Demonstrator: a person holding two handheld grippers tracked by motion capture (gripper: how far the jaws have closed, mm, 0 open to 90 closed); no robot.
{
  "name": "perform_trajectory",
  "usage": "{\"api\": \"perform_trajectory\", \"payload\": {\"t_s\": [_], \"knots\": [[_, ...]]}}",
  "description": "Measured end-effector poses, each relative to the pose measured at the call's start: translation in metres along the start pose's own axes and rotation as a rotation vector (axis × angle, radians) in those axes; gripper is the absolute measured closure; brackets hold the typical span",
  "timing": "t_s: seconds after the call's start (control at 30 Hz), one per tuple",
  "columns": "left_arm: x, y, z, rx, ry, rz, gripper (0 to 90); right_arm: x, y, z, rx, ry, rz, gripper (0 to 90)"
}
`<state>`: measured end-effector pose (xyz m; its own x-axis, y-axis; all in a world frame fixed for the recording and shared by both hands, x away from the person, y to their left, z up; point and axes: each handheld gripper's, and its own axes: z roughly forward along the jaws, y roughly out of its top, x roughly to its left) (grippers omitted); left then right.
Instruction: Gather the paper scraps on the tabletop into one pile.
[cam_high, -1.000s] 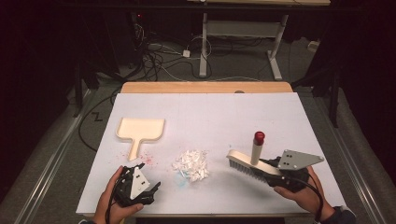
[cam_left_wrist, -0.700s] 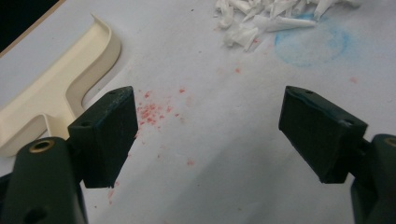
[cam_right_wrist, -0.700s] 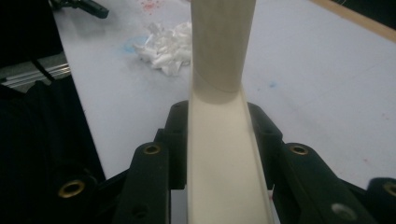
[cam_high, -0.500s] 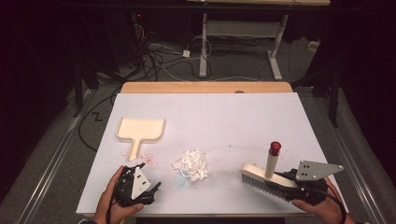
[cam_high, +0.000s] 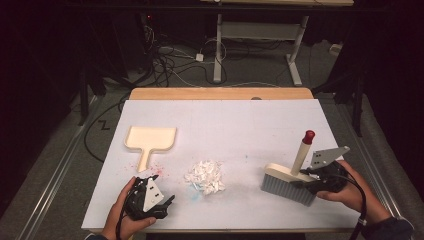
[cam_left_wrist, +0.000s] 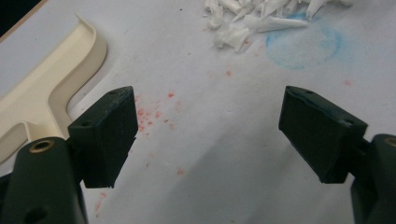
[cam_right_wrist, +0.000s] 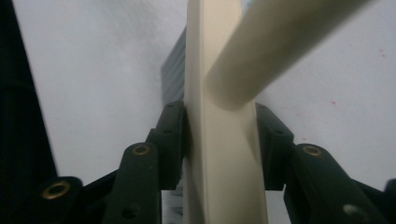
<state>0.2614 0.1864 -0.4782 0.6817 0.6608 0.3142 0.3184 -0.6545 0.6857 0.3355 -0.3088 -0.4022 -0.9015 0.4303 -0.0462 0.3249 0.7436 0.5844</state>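
Observation:
A cream dustpan (cam_high: 150, 138) (cam_left_wrist: 42, 93) lies flat at the table's left. A small heap of white paper shreds (cam_high: 205, 176) (cam_left_wrist: 252, 18) sits at the front middle. My left gripper (cam_high: 161, 199) (cam_left_wrist: 208, 135) rests low near the front edge, open, with bare table between its jaws. At the right front stands a cream hand brush (cam_high: 287, 176) (cam_right_wrist: 224, 163) with grey bristles down and a red-tipped handle. My right gripper (cam_high: 307, 179) (cam_right_wrist: 219, 140) holds its cream back. Those jaws have just been opening, with the brush still between the pads and touching both.
The white table sheet (cam_high: 235, 125) carries red specks by the dustpan handle and a faint blue ring (cam_left_wrist: 303, 44) beside the shreds. The table's right edge lies close to my right hand. Cables and a desk frame (cam_high: 260, 45) stand on the floor beyond.
My right gripper has carried the brush to the right, away from the shreds and toward the table's right edge. The left gripper has stayed put.

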Motion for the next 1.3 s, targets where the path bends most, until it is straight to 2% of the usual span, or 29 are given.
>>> {"api": "perform_trajectory", "payload": {"t_s": [0.07,0.2,0.27,0.3,0.37,0.5,0.53,0.7,0.73,0.83,0.87,1.03,1.13,1.2,1.3], "knots": [[0.000,0.000,0.001,0.002,-0.004,-0.001,18.5,-0.007,0.007,0.005,0.047,0.001,-0.038,59.2],[-0.001,0.001,0.001,-0.001,-0.010,0.004,18.5,-0.019,0.022,0.014,0.119,-0.040,-0.097,54.3],[-0.001,0.001,0.001,0.000,-0.012,0.006,18.4,-0.025,0.028,0.018,0.154,-0.077,-0.122,50.7],[0.000,0.000,0.001,0.001,-0.013,0.004,18.4,-0.028,0.030,0.020,0.161,-0.098,-0.115,48.6],[0.000,0.000,0.001,-0.003,-0.012,-0.001,18.4,-0.033,0.033,0.021,0.159,-0.174,-0.120,47.9],[0.002,-0.001,0.000,-0.011,-0.009,-0.010,18.4,-0.039,0.036,0.018,0.102,-0.315,-0.068,42.3],[0.002,-0.001,-0.001,-0.011,-0.009,-0.009,18.4,-0.039,0.036,0.017,0.072,-0.346,-0.050,41.9],[0.001,0.000,-0.002,-0.013,-0.003,-0.004,18.3,-0.031,0.029,0.009,-0.146,-0.366,0.032,36.6],[0.001,0.000,-0.002,-0.013,-0.002,-0.003,18.3,-0.027,0.027,0.008,-0.182,-0.386,0.037,36.1],[0.002,0.000,-0.002,-0.016,0.001,-0.006,18.2,-0.019,0.020,0.004,-0.240,-0.374,0.070,34.5],[0.002,0.000,-0.002,-0.017,0.003,-0.010,17.9,-0.013,0.017,0.002,-0.274,-0.378,0.083,33.8],[0.005,0.003,0.000,-0.025,0.018,-0.022,16.9,0.006,0.003,0.002,-0.348,-0.457,0.111,27.1],[0.007,0.003,0.002,-0.023,0.024,-0.027,16.6,0.017,-0.009,0.005,-0.393,-0.471,0.148,24.7],[0.007,0.002,0.002,-0.025,0.025,-0.029,15.9,0.025,-0.018,0.008,-0.417,-0.463,0.179,23.0],[0.006,0.002,0.001,-0.029,0.037,-0.029,15.8,0.038,-0.026,0.010,-0.429,-0.475,0.154,22.6]]}}
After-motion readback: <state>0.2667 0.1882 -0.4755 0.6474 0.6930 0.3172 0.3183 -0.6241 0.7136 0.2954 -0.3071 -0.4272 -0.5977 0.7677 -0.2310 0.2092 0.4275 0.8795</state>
